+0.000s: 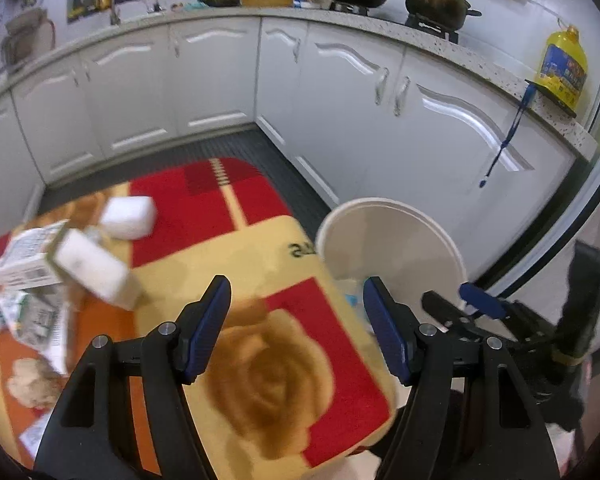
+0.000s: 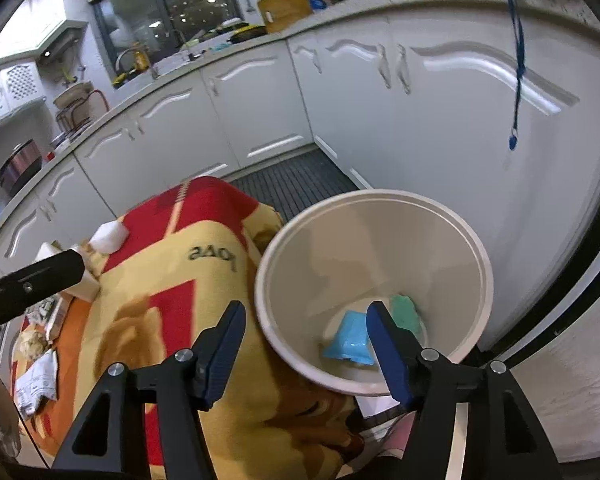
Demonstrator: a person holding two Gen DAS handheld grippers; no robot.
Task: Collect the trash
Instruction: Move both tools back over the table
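A white waste bin (image 2: 380,240) stands on the floor beside the rug, with a blue scrap (image 2: 348,342) and a green scrap (image 2: 406,314) at its bottom. My right gripper (image 2: 306,320) hangs open over the bin's near rim, nothing between its fingers. My left gripper (image 1: 296,300) is open and empty above the rug (image 1: 268,380), left of the bin (image 1: 392,240). Trash lies on the rug's left side: two white foam blocks (image 1: 128,216) (image 1: 94,270), a printed carton (image 1: 26,258), crumpled paper (image 1: 36,316) and a brown wad (image 1: 32,380).
White kitchen cabinets (image 1: 340,92) wrap around the back and right, close behind the bin. A blue strap (image 2: 518,60) hangs down one door. A dark ribbed mat (image 1: 228,144) lies beyond the rug. Pots and an oil bottle (image 1: 564,68) stand on the counter.
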